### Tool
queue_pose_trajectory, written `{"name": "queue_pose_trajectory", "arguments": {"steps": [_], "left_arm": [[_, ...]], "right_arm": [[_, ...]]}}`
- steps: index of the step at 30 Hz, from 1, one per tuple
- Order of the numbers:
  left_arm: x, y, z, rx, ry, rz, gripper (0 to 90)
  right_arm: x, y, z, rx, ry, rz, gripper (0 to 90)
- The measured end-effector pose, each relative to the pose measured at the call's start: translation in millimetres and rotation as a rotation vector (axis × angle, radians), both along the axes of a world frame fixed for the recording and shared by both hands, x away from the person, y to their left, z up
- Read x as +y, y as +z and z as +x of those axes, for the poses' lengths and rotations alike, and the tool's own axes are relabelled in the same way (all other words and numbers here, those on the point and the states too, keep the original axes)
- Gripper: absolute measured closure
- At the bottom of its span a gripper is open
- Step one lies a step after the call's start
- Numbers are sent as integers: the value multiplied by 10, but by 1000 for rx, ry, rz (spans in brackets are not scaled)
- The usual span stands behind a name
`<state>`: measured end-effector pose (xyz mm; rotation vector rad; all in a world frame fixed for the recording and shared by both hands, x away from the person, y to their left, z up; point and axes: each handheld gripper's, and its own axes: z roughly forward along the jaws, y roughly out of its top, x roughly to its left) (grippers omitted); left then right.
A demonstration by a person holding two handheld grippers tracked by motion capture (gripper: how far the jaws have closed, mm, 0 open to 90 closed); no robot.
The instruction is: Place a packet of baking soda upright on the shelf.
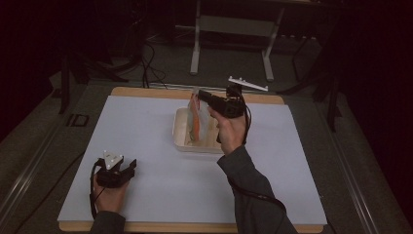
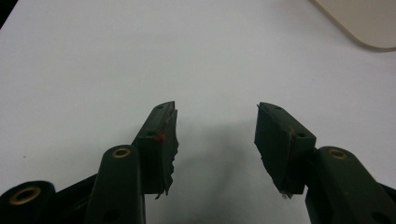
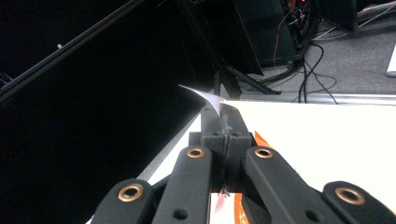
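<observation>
A white-topped table (image 1: pixel 160 190) (wooden edge showing) bears a shallow cream tray (image 1: pixel 181 131).

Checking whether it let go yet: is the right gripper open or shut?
Shut. In its own view the right gripper has its jaws pressed together on a clear bag, whose edge curls out past the tips, held over the tray.

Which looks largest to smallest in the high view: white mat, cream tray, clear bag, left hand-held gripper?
1. White mat.
2. Cream tray.
3 and 4. Clear bag and left hand-held gripper look alike; the bag is partly hidden, so unranked.
</observation>
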<state>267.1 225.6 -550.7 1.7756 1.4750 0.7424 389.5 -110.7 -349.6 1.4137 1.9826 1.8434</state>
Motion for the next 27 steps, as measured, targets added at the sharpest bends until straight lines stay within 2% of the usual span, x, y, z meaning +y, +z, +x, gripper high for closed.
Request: {"name": "queue_pose_trajectory", "arguments": {"steps": [15, 27], "left_arm": [[9, 1, 0, 0, 3, -10, 481], [15, 2, 0, -1, 2, -18, 481]], "right_arm": [[156, -94, 47, 9, -17, -4, 900], [214, -259, 89, 27, -71, -31, 900]]}}
